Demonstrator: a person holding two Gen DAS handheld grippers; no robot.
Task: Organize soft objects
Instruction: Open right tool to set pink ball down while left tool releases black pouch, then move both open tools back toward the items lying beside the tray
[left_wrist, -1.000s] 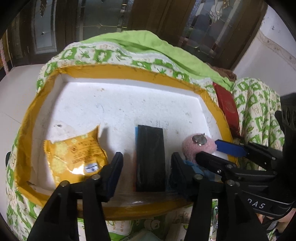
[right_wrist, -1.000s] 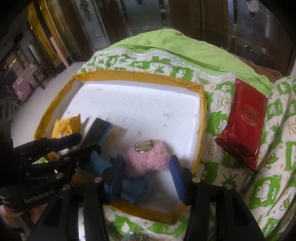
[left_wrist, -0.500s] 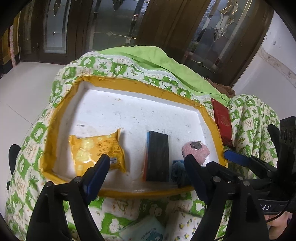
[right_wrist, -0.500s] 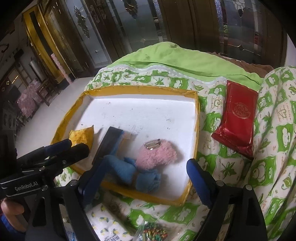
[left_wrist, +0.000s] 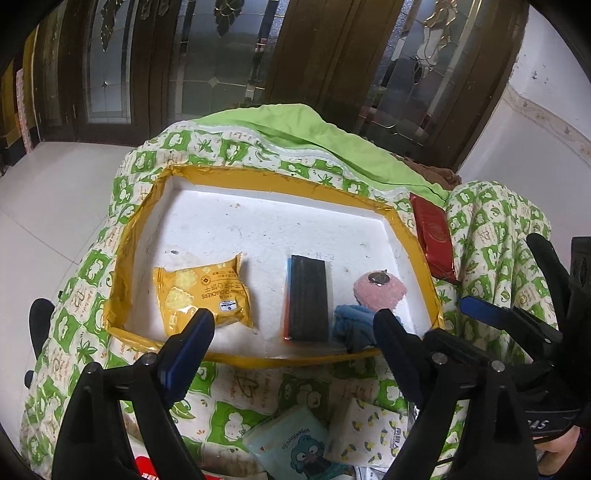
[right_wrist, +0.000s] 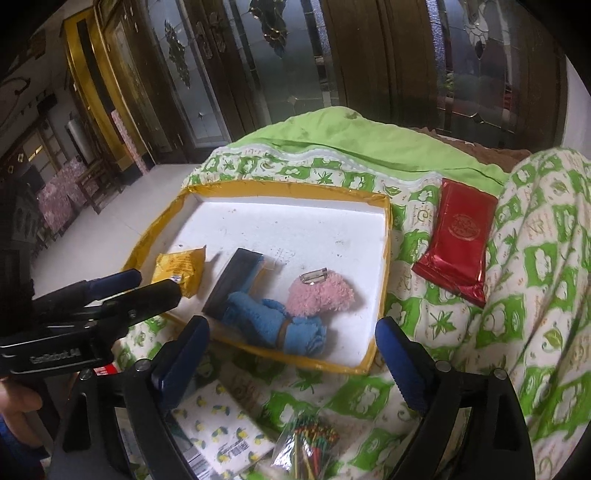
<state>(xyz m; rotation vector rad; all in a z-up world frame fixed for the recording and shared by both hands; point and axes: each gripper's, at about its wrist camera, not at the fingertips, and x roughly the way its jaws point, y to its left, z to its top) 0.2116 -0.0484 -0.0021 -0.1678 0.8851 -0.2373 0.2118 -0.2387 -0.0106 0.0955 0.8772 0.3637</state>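
A white foam tray with a yellow taped rim lies on a green-patterned quilt. Inside it, from left to right, lie a yellow cracker packet, a black flat pack, a blue fuzzy cloth roll and a pink fluffy clip. My left gripper hovers over the tray's near edge, jaws opening, nothing between them. My right gripper hangs beside it, jaws likewise opening and empty.
A red foil packet rests on the quilt right of the tray. Tissue packs and a bag of coloured sticks lie near me. Dark glazed doors stand behind; white floor lies to the left.
Both grippers opened wide and drew back and up from the tray. The left one let go of the black pack, the right one of the pink clip; both lie in the tray.
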